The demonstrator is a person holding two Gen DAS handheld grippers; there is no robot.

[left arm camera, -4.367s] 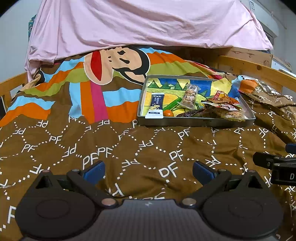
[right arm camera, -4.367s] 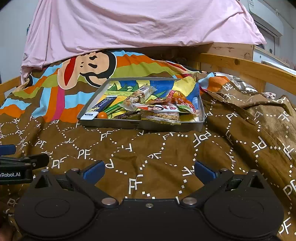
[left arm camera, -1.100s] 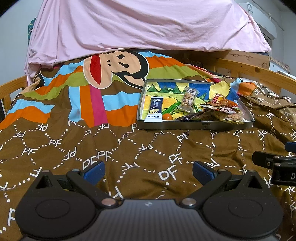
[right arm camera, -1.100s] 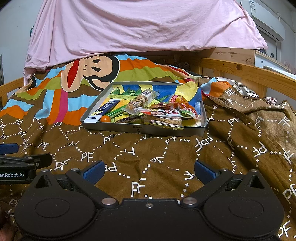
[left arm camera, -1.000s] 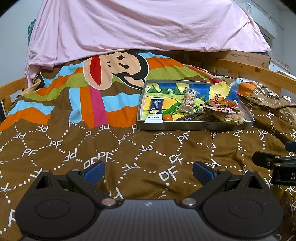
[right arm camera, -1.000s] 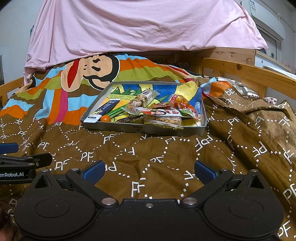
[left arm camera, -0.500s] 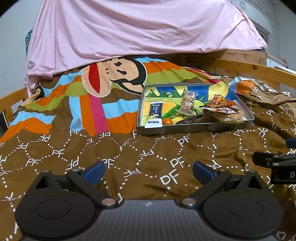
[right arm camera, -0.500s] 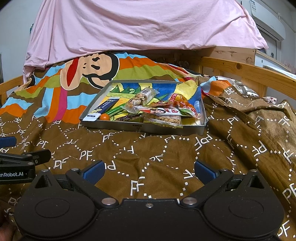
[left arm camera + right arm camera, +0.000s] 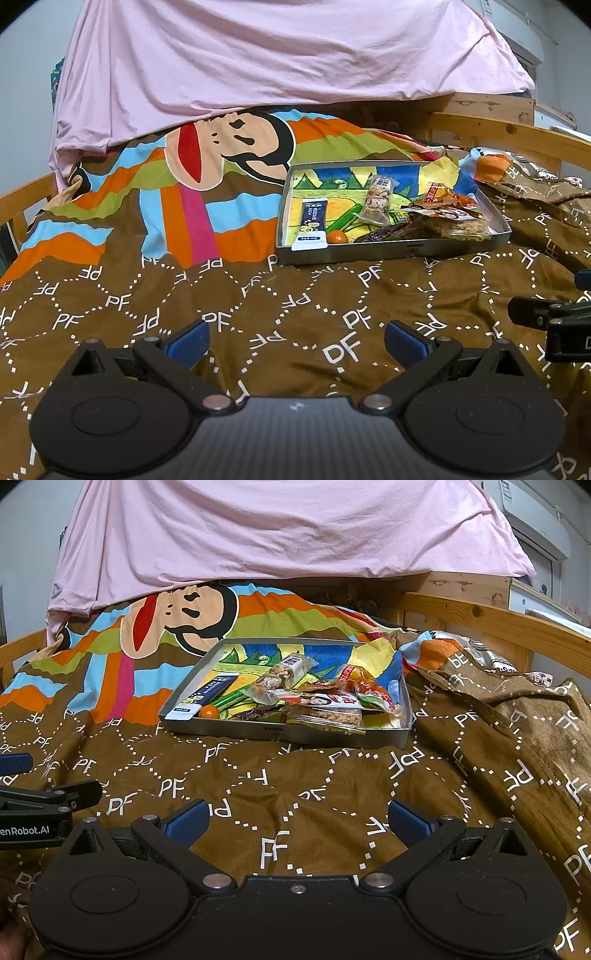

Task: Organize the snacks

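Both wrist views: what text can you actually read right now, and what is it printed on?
"PF": repeated in white all over the brown blanket.
"enRobot.AI": partly cut off, on the left gripper body in the right wrist view.
"Ca": on the dark blue sachet in the metal tray; its smaller print is unreadable.
The other snack wrappers carry print too small or blurred to read.

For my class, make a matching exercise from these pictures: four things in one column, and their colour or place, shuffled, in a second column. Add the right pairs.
Things:
1. sheet
2. small round candy
3. snack bar in navy wrapper
4. metal tray

Descriptions:
A. orange
B. lies at the tray's left edge
C. pink, draped behind the bed
D. rests on the brown quilt, holds the snacks

Pairs: 1-C, 2-A, 3-B, 4-D
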